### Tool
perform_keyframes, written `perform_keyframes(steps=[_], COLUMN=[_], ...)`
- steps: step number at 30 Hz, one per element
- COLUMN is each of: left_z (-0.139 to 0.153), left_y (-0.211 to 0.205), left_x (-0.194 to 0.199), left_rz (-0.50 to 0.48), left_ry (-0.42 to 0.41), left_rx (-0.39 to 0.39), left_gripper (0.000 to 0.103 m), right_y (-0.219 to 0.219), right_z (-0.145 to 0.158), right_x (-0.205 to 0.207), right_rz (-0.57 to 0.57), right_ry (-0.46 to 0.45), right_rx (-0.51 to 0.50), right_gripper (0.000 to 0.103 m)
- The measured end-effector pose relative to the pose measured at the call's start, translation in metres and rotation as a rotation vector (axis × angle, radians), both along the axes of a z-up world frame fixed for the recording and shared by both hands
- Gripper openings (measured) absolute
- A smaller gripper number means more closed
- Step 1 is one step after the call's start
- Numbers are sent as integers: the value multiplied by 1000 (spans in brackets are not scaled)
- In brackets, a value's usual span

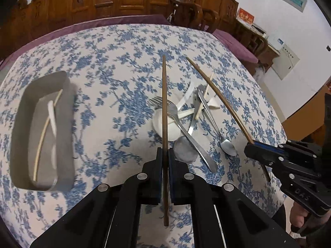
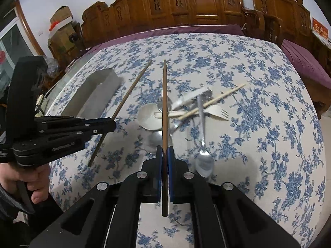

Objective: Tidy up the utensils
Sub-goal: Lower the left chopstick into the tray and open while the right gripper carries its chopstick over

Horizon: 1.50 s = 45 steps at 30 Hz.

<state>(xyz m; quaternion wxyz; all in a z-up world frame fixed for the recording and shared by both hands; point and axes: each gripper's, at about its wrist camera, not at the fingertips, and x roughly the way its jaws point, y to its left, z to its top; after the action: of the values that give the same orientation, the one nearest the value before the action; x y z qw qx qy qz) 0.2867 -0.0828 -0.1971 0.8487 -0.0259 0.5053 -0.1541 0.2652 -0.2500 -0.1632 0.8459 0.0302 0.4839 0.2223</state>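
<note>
1. Left gripper [image 1: 164, 155] is clamped on a dark chopstick [image 1: 164, 103], held clear of the table.
2. Right gripper [image 2: 164, 153] is clamped on the second dark chopstick [image 2: 164, 103], also lifted.
3. Grey tray [image 1: 66, 124] sits left of the left gripper and holds a pale chopstick and a white utensil.
4. Utensil pile [image 1: 186, 119] lies just ahead of both grippers.
5. Step, as I read it: carrying the pair to the tray. Next: swing left, lower and align lengthwise before letting go.

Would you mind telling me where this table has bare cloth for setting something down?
Bare cloth lies between the grey tray and the utensil pile, and along the far table edge. The right side beyond the pale chopstick is also free. The centre is crowded with forks and spoons.
</note>
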Motion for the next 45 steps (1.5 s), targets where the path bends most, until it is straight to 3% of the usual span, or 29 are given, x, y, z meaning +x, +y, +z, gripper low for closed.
perform_keyframes(steps=[23,45], left_z=[28,0], left_y=[114,178], left_x=[2,48], left_rz=[99,154], left_ry=[-56,-13], left_rx=[27,81], left_gripper=[4,4], right_y=[95,147], right_z=[19,16], right_x=[17,37], right_rz=[85,145], right_ry=[-22,-11], right_rx=[24,13], right_gripper=[6,6])
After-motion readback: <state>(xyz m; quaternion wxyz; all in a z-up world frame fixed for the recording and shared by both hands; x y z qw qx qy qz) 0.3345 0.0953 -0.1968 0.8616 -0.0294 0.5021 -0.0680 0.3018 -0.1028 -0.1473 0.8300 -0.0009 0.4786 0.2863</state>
